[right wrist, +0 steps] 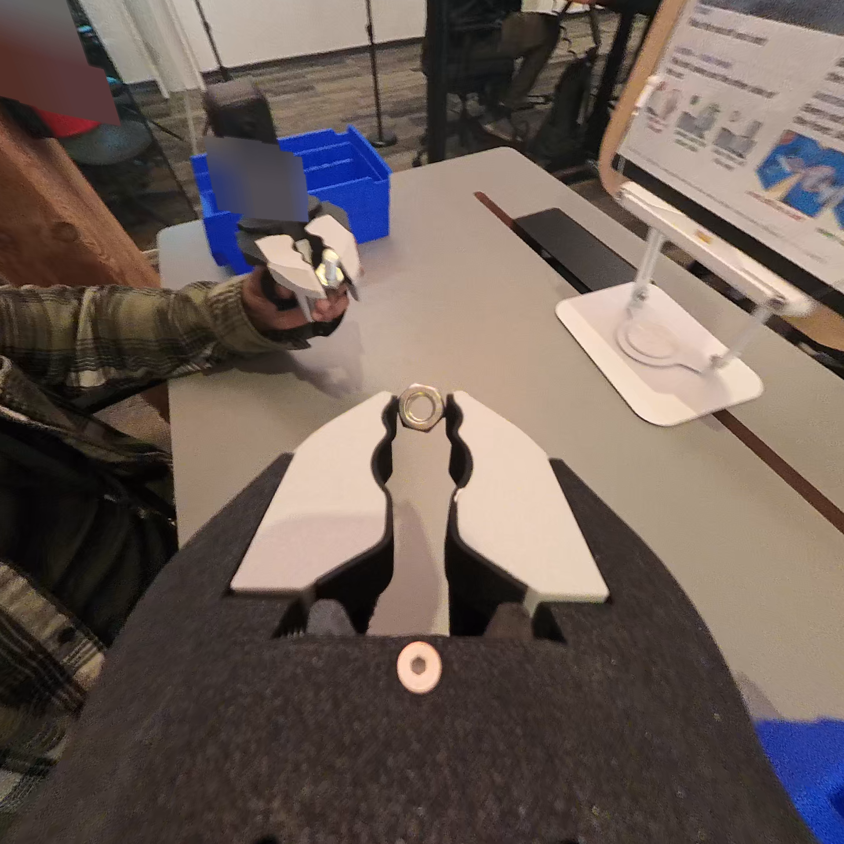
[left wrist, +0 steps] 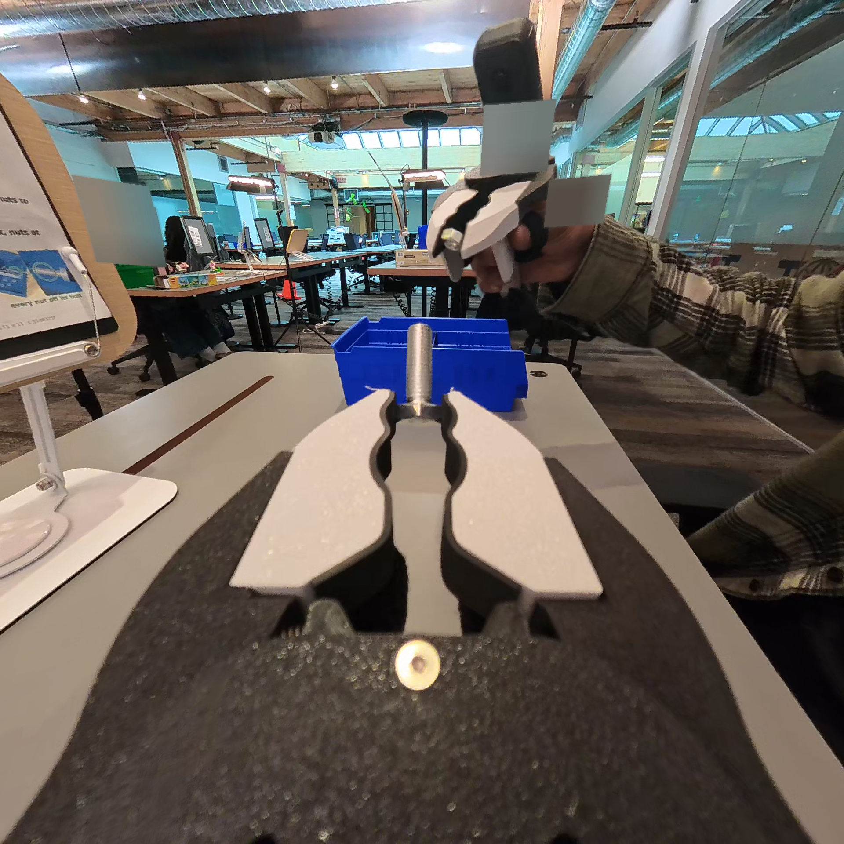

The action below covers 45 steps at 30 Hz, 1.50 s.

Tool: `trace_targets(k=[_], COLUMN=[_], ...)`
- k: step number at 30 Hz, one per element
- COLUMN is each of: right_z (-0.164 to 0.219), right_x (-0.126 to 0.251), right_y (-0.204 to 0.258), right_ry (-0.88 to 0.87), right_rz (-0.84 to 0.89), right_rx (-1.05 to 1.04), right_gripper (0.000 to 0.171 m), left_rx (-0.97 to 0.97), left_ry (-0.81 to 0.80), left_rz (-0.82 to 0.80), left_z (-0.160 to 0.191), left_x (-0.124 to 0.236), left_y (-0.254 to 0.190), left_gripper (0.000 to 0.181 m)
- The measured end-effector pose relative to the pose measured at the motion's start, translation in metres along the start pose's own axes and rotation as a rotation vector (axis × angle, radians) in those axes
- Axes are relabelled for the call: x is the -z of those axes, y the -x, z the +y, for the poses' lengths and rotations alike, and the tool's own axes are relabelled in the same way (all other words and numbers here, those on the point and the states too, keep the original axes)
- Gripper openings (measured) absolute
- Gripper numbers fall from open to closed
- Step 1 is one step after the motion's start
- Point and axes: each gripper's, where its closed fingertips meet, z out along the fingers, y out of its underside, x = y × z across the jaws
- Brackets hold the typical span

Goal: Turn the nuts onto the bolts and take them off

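Bolt (left wrist: 419,361) pinched at its head between the left gripper's (left wrist: 418,404) jaws, threaded shank standing upright, raised above the grey surface (left wrist: 255,424). No nut on the visible shank. In the right wrist view the same bolt (right wrist: 329,274) shows in the left gripper (right wrist: 331,278), held up near the far left corner of the surface (right wrist: 456,297), just in front of the bin.

Nut (right wrist: 419,408), silver hex, pinched flat-on between the right gripper's (right wrist: 419,411) jaws, hole facing the camera, held in the air over the surface's left half. In the left wrist view the right gripper (left wrist: 456,240) is up high and right, past the far edge, nut (left wrist: 451,237) at its tips. Nut and bolt well apart.

Blue bin (left wrist: 429,365) sits at the far left corner of the surface; its front is partly hidden by the left gripper. Bin interior (right wrist: 338,164) shows ribbed dividers; contents cannot be told.

Instruction sheet on a white stand (right wrist: 657,356) along the surface's right edge. Black flat block (right wrist: 566,246) lies just beyond the stand's base, by a brown strip (right wrist: 776,466). Plaid sleeve (left wrist: 685,292) behind the right gripper.
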Motion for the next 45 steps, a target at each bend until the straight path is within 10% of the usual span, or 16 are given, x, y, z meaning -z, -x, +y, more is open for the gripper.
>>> trace_targets(k=[11, 26, 28, 31, 38, 45], right_z=[0.058, 0.261, 0.267, 0.23, 0.047, -0.003], right_x=[0.115, 0.189, 0.195, 0.206, 0.064, -0.101], right_y=[-0.07, -0.1, -0.11, -0.118, -0.041, 0.041], right_ry=[0.072, 0.469, 0.478, 0.403, 0.032, -0.04], right_rz=[0.275, 0.487, 0.547, 0.628, 0.278, -0.144], right_rx=[-0.171, -0.531, -0.518, -0.431, -0.035, 0.149], right_gripper=[0.02, 0.021, 0.062, 0.065, 0.053, 0.04], left_rx=[0.004, 0.014, 0.014, 0.016, 0.041, 0.031], left_ry=[-0.003, 0.007, 0.011, 0.008, 0.018, 0.039], left_rz=[0.005, 0.005, 0.005, 0.003, 0.006, 0.009], left_z=[-0.001, 0.004, 0.004, 0.004, 0.011, 0.016], left_x=[0.0, -0.001, -0.001, 0.0, -0.002, -0.005], left_y=[-0.001, 0.001, 0.001, 0.002, 0.005, 0.003], left_gripper=[0.018, 0.018, 0.018, 0.018, 0.018, 0.018])
